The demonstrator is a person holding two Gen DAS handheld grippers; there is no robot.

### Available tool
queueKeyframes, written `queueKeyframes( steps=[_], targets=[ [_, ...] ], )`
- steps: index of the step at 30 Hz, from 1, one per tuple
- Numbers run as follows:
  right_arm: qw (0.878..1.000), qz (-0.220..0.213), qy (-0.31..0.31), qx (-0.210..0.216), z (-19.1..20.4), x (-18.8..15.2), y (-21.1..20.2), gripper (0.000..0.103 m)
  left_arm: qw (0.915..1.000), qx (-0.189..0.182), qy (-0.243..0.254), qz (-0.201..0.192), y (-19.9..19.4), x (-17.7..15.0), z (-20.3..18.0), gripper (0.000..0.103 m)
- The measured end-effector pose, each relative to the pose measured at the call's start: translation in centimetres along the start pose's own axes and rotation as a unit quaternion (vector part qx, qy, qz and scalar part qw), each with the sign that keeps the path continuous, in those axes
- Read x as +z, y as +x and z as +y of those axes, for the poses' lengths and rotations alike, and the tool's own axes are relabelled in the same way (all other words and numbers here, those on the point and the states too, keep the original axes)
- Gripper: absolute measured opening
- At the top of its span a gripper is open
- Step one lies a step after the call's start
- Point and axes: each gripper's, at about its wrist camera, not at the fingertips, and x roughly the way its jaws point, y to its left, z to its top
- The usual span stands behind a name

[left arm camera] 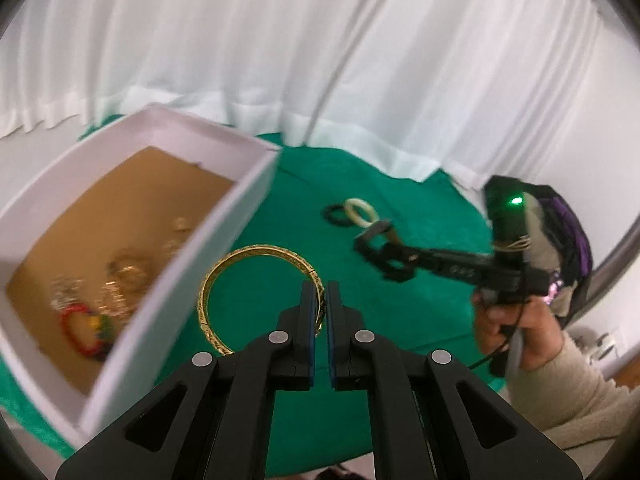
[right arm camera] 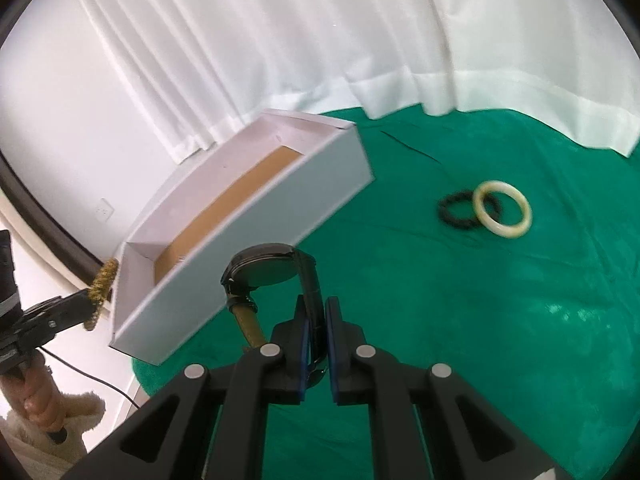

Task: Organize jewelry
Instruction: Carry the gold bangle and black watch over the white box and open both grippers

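My left gripper is shut on the rim of a gold patterned bangle, held in the air beside a white box. The box has a brown floor and holds several jewelry pieces, among them a red beaded bracelet. My right gripper is shut on the strap of a black watch, lifted near the white box's front wall. On the green cloth a cream bangle overlaps a black beaded bracelet. The same two lie at the back in the left wrist view: cream bangle, black bracelet.
White curtains hang behind the round green-covered table. In the left wrist view a hand in a beige sleeve holds the right gripper. A dark bag sits off the table's right edge. A cable runs below the table.
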Motion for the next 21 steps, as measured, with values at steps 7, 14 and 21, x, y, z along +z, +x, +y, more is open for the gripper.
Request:
queueKeyframes(
  steps=[7, 14, 21],
  targets=[
    [0.999, 0.005, -0.034, 0.024, 4.4, 2.7, 1.8, 0.008, 0.9971, 0.065, -0.037, -0.017, -3.2, 1.8, 6.4, 0.002],
    [0.997, -0.005, -0.055, 0.045, 9.4, 8.7, 4.9, 0.008, 0.9893, 0.128, -0.068, -0.018, -2.8, 4.9, 13.3, 0.002],
    [0.995, 0.066, -0.068, 0.032, 14.4, 13.0, 15.3, 0.008, 0.9791, 0.172, -0.099, 0.047, 3.9, 6.0, 20.3, 0.002]
  ],
)
